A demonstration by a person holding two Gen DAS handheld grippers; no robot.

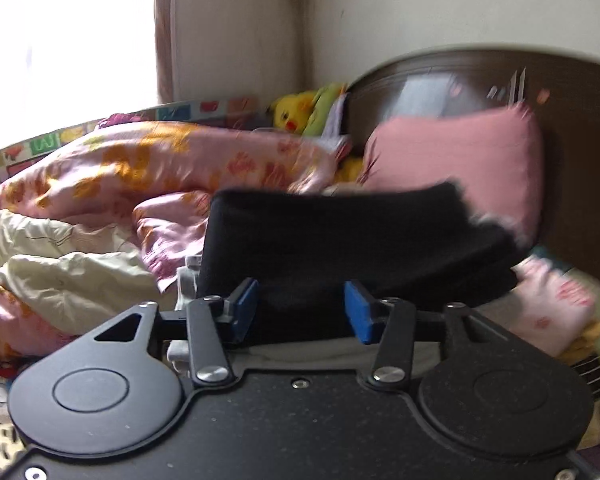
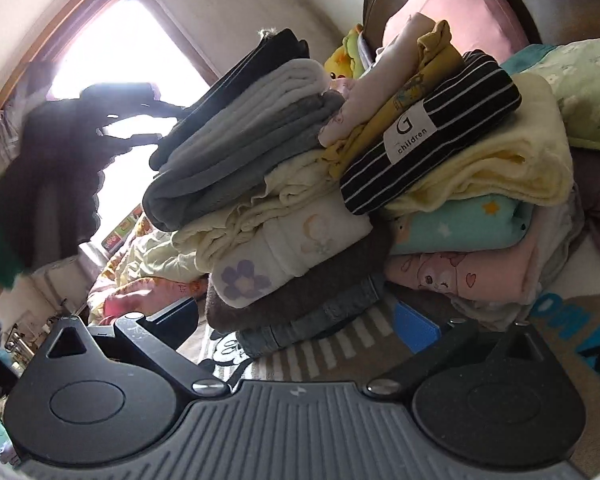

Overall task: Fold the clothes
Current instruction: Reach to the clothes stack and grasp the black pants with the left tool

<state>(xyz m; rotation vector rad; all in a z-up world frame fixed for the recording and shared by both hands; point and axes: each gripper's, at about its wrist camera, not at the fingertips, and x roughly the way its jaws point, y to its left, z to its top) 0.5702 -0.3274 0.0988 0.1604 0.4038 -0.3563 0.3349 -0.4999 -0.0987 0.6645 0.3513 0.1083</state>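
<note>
Left claw (image 1: 300, 312): blue pads apart, folded black fabric garment (image 1: 352, 244) lying between them; whether pads press it, cannot tell. Garment sits near centre, in front of pink pillow (image 1: 460, 168) and dark wooden headboard (image 1: 572, 128), pink floral quilt (image 1: 148, 164) to left. Right claw (image 2: 296, 320): fingers wide apart, nothing gripped, close before tall stack of folded clothes (image 2: 300, 200) on bed; black white-striped folded top (image 2: 432, 128) high on right stack.
</note>
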